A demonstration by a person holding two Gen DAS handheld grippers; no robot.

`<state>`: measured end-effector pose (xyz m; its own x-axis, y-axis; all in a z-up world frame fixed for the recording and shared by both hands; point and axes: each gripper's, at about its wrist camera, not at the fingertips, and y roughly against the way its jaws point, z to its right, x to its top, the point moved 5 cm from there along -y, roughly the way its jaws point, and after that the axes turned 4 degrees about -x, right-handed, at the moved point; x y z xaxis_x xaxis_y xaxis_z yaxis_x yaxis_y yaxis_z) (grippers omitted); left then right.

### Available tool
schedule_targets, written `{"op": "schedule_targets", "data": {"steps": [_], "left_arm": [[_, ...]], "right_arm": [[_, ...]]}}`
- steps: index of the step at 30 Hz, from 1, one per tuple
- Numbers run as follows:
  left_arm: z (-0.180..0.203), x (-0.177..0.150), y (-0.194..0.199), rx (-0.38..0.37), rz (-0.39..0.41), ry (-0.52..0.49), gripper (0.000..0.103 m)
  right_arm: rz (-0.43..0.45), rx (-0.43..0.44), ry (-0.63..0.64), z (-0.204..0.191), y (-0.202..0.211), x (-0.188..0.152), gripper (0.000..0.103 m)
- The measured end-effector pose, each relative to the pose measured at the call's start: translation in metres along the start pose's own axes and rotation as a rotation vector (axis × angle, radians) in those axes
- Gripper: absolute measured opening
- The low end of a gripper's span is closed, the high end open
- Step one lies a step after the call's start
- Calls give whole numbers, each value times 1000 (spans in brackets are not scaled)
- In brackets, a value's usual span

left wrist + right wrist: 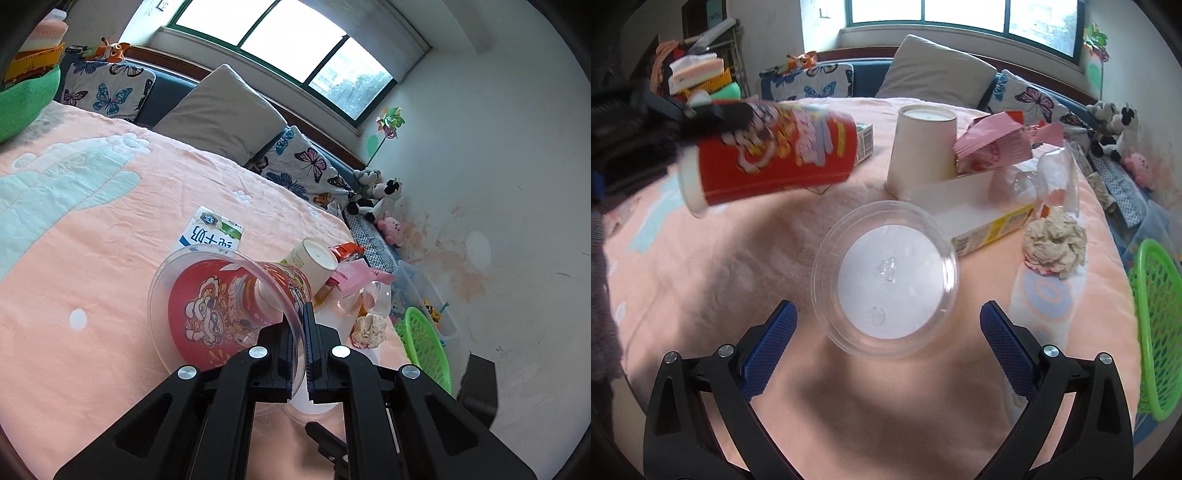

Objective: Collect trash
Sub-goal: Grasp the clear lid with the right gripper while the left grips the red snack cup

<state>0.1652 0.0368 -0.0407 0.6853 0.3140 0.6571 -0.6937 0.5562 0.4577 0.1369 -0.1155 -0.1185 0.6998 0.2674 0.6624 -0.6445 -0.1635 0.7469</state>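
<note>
Gripping the rim of the red printed cup [221,314], your left gripper [304,354] has its blue pads pressed together on the clear plastic wall; the right wrist view shows that cup [775,155] held tilted in the air above the peach bedspread [701,258]; your right gripper [888,328] stands wide open with nothing between its fingers, poised just over the clear plastic lid [886,280], which lies flat on the bedspread; beyond the lid sit an upturned paper cup [923,147], a pink wrapper [993,147] touching it, a yellow-edged carton [979,218] lying on its side, and a crumpled tissue ball [1054,245] beside the carton; a green mesh basket [1156,332] stands at the bed's right edge; a milk carton [210,234] lies flat beyond the held cup.
</note>
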Motion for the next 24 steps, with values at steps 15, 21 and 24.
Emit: {"op": "schedule_targets", "data": {"steps": [15,21,24], "left_arm": [[-7,-2,8,-22,-6,10,5],[-2,-3,8,-28,-9,-1,5],[2,-3,8,-37,-11,-7,5]], "right_arm": [[-18,-144,92,-11,-33,1,97],[2,-136,82,-9,-30,1,89],[24,-117,66,-8,-17,0,89]]}}
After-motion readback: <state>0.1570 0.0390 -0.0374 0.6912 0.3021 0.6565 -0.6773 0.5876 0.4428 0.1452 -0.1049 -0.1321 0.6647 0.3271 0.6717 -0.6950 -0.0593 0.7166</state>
